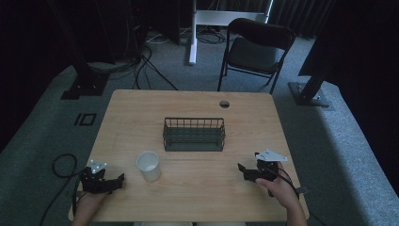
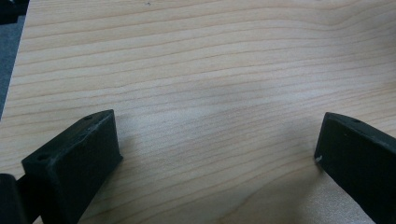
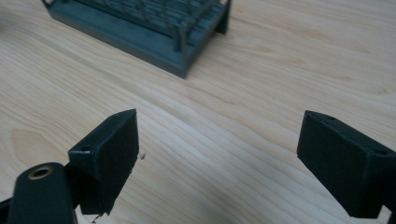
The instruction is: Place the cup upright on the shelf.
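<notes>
At the near edge of the wooden surface both claws rest low with nothing between their jaws: the left claw at the near left and the right claw at the near right, each spread wide in its own gripper view, the left claw over bare wood grain and the right claw aimed toward the basket. Just right of the left claw and a little farther in stands a white paper cup, upright, mouth up; whether anything is inside cannot be told. It likely weighs almost nothing and has thin walls that buckle under a hard squeeze, so a gentle pinch across the rim or upper wall seems best. Farther still, at the middle of the surface, sits a dark wire basket, seemingly empty. Beyond the surface's far edge stands a black folding chair.
</notes>
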A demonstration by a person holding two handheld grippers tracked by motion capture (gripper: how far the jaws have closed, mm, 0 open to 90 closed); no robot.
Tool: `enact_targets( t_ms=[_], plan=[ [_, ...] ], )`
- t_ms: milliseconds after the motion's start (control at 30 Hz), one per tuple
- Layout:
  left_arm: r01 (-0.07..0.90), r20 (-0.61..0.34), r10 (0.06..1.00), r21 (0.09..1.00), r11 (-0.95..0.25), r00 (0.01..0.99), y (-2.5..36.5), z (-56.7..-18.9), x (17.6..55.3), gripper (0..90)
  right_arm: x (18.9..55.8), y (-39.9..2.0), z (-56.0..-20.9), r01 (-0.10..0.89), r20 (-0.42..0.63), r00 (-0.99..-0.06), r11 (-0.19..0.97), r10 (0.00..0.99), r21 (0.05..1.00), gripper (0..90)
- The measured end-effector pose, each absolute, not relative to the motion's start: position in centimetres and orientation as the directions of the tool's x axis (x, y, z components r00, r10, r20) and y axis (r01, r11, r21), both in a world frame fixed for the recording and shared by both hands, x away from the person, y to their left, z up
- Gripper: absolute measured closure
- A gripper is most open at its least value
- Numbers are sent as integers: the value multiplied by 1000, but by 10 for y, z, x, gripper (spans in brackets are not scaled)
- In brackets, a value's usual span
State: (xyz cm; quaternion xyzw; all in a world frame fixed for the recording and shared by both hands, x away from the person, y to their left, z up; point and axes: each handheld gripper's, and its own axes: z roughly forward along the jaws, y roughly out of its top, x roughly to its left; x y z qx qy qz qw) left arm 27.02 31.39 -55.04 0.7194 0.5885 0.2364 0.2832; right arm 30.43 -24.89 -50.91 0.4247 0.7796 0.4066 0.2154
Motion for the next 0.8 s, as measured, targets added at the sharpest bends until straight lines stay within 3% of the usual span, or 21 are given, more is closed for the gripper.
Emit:
enact_targets(
  t_ms=[800],
  plan=[
    [713,6,981,686,-147,195,314,-550,270,1,304,-189,-497,408,26,-678,346,735,845,127]
  ],
)
